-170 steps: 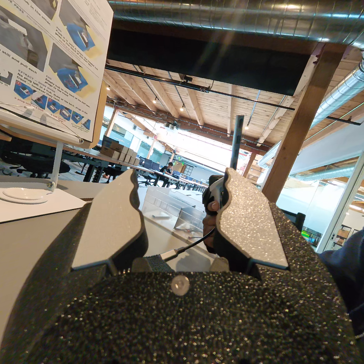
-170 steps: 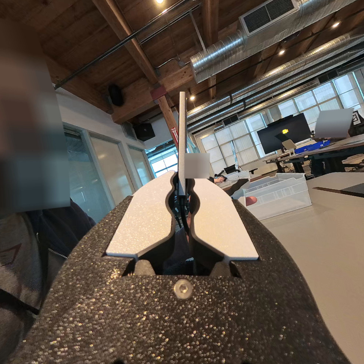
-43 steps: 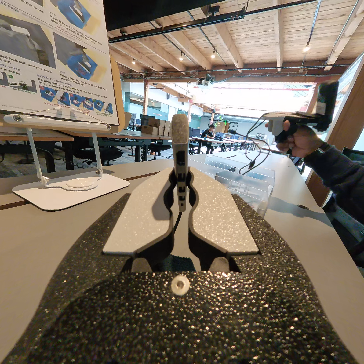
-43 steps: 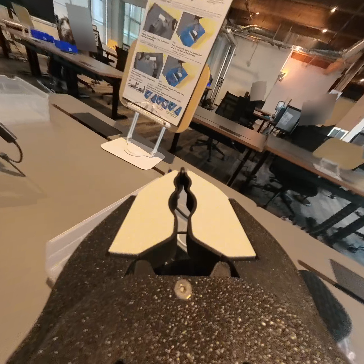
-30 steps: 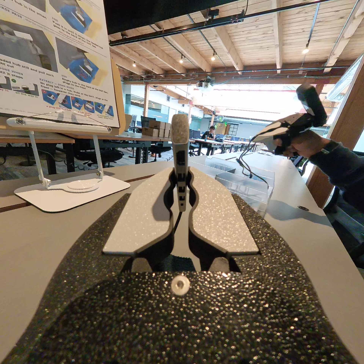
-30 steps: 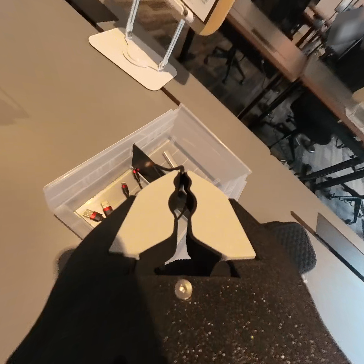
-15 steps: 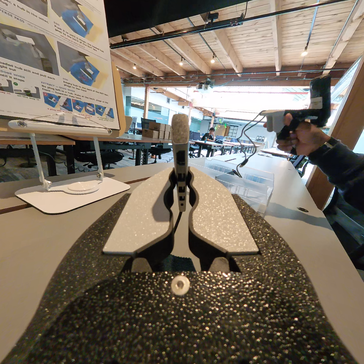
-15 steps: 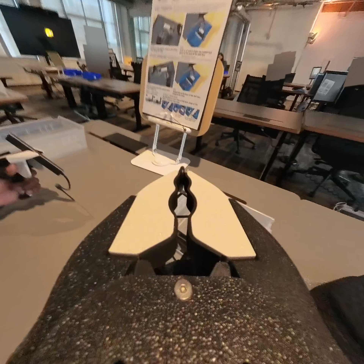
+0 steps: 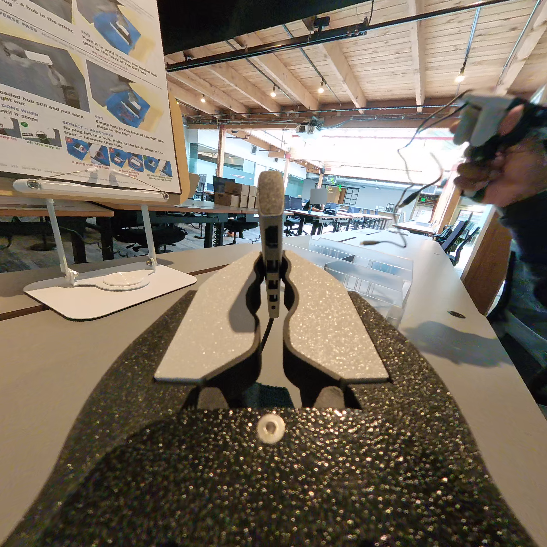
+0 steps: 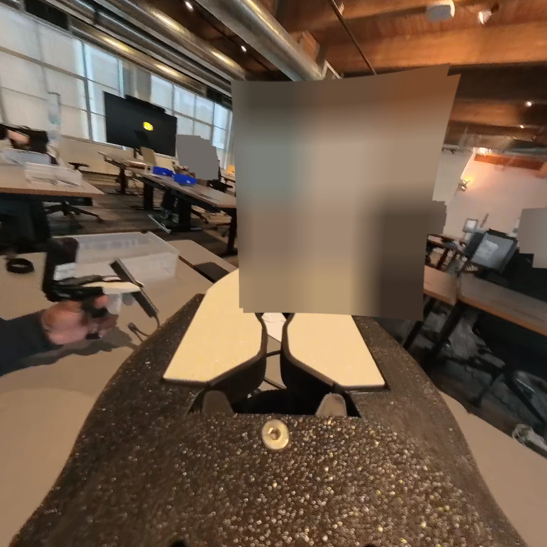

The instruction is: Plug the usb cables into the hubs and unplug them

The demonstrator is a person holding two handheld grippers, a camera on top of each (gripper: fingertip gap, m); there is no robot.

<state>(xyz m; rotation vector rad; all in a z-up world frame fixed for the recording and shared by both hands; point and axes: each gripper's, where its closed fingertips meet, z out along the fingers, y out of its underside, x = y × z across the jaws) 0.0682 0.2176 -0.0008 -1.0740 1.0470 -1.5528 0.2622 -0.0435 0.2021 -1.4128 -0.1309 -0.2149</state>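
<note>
My left gripper (image 9: pixel 271 263) is shut on a grey USB hub (image 9: pixel 270 207). It holds the hub upright and edge-on above the table, ports facing me. My right gripper (image 9: pixel 476 118) is raised at the upper right of the left wrist view, blurred, with thin black USB cables (image 9: pixel 414 174) dangling from it. In the right wrist view its fingers (image 10: pixel 225 334) stand close together with a black cable (image 10: pixel 268 353) between them; a blur patch hides the tips. The left gripper (image 10: pixel 124 285) and hub (image 10: pixel 134 291) show there at the left.
A clear plastic bin (image 9: pixel 370 275) sits on the grey table (image 9: pixel 59 370) behind the hub and right of it. An instruction board (image 9: pixel 83 88) on a white stand (image 9: pixel 112 284) is at the left. A second clear bin (image 10: pixel 127 251) lies behind the left gripper. One gripper's finger ends stand about 40 cm off the other's.
The hub went from my right gripper to my left, which shut on it and has held still since. My right gripper dipped over the bin, then rose and swung right with cables.
</note>
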